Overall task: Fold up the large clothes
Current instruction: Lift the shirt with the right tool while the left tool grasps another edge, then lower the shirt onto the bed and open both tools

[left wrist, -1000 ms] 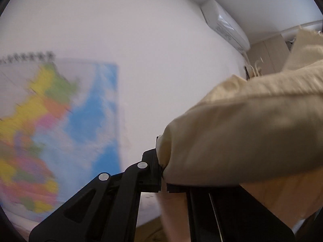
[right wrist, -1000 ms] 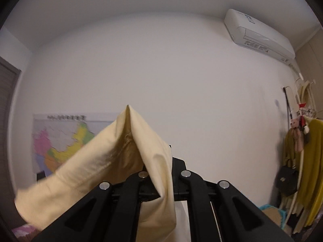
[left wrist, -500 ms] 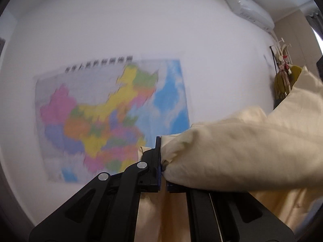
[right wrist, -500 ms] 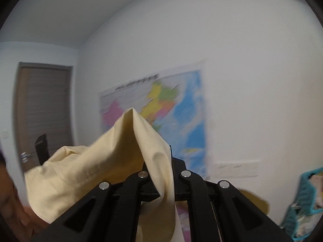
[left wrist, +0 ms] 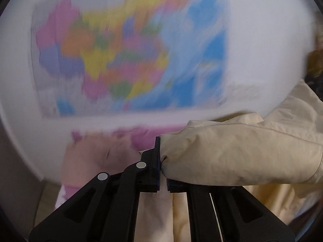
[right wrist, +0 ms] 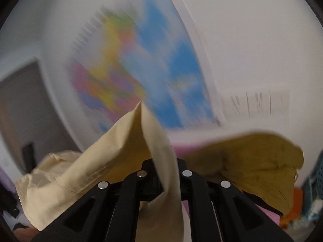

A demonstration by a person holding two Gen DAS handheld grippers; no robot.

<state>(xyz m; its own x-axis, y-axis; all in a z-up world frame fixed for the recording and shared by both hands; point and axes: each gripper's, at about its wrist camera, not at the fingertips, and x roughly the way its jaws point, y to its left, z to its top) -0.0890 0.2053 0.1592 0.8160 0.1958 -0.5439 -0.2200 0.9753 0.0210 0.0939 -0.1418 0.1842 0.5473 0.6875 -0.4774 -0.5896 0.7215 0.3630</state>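
Both grippers have hold of the same pale yellow garment (left wrist: 232,157), and it is up in the air between them, not lying on anything. The left gripper (left wrist: 163,173) has its jaws pressed together on a bunched fold, which bulges out to the right of the fingers while more cloth hangs straight down below them. The right gripper (right wrist: 164,179) is likewise clamped tight on the fabric: one peak stands up above the jaws, a strip drops down between the black arms, and a wide panel trails off to the left.

Holding two separate points like this looks meant to spread the garment by its own weight, so it can be laid out flat before any fold is made. No fold is made yet, as far as I can judge.

Behind it all a coloured map (left wrist: 129,46) hangs on the white wall, badly blurred in both views. A darker mustard cloth (right wrist: 252,161) shows to the right in the right wrist view; I cannot tell whether it is part of the same garment. Something pink (left wrist: 97,157) lies low beneath the left gripper, too smeared to name. A grey door (right wrist: 22,104) stands at the far left.
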